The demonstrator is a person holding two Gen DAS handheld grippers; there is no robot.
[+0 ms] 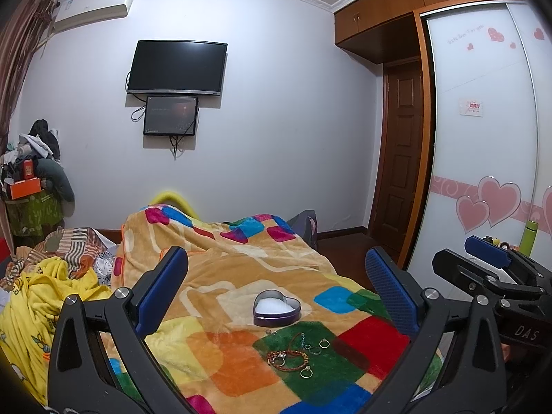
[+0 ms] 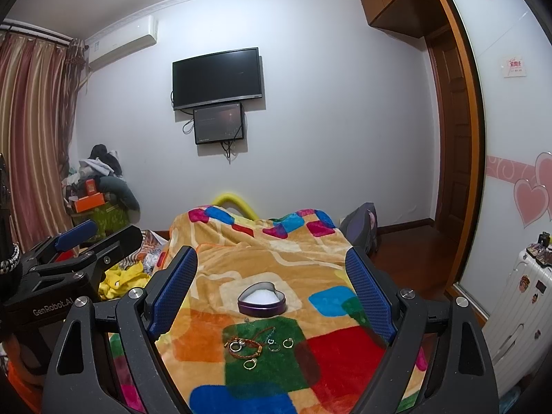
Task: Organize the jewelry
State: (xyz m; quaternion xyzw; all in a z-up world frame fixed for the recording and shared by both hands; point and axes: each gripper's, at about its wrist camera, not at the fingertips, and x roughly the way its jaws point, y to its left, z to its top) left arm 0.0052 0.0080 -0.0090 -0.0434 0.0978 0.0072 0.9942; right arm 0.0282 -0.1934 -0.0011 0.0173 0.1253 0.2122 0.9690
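A purple heart-shaped tin [image 1: 276, 308] [image 2: 262, 300] with white lining stands open on the colourful blanket. In front of it on a green patch lie a red-orange braided bracelet [image 1: 286, 358] [image 2: 245, 346], several rings [image 1: 323, 343] [image 2: 288, 343] and a small blue chain [image 1: 303, 339]. My left gripper [image 1: 276, 289] is open and empty, held above and before the jewelry. My right gripper [image 2: 272, 286] is open and empty too, beside the left one, which shows at the left of the right wrist view [image 2: 86, 245]. The right gripper shows at the right of the left wrist view [image 1: 490, 258].
The blanket [image 1: 224, 276] [image 2: 276, 241] covers a bed. Yellow and striped bedding [image 1: 41, 289] is heaped at the left. A wardrobe with heart stickers [image 1: 483, 138] and a white suitcase [image 2: 517, 303] stand at the right. A TV [image 1: 177, 67] hangs on the far wall.
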